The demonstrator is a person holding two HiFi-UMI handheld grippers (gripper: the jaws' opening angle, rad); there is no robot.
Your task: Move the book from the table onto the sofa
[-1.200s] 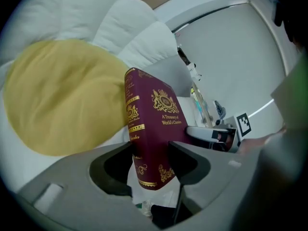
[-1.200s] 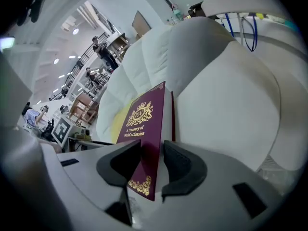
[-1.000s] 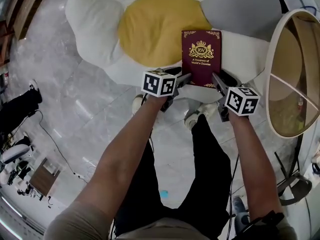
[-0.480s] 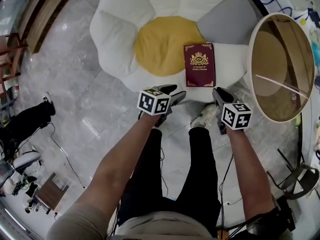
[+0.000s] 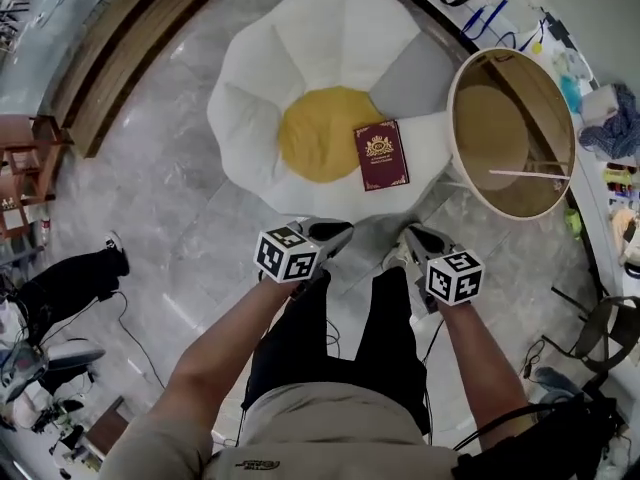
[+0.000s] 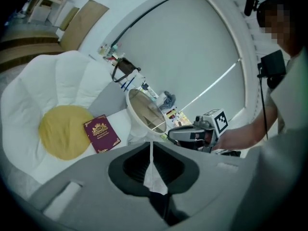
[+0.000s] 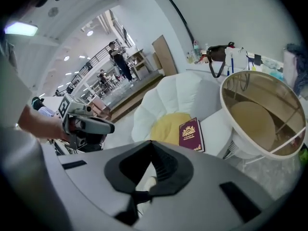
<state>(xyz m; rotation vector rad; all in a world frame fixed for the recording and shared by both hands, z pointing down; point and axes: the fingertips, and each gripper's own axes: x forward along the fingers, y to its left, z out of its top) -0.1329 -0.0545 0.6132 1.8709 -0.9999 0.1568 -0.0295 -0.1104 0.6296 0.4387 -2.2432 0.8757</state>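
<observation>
The dark red book (image 5: pixel 381 155) with gold print lies flat on the white flower-shaped sofa (image 5: pixel 320 48), on a white petal just right of the yellow centre (image 5: pixel 318 133). Both grippers hang well back from it, over the floor. The jaws of my left gripper (image 5: pixel 333 234) have just been closing and now meet with nothing between them. My right gripper (image 5: pixel 418 238) is shut and empty too. The left gripper view shows the book (image 6: pixel 101 134) far beyond the closed jaw tips (image 6: pixel 152 146). So does the right gripper view, where the book (image 7: pixel 191 134) lies past the tips (image 7: pixel 151 143).
A round glass-topped table (image 5: pixel 510 133) stands against the sofa's right side. A wooden platform edge (image 5: pixel 130 58) runs along the upper left. Dark gear and cables (image 5: pixel 60 278) lie on the marble floor at the left, and clutter lines the right wall (image 5: pixel 610 118).
Both grippers have drawn back and up from the book's near edge and their jaws have closed. The book stays on the sofa, and the whole scene now looks farther away.
</observation>
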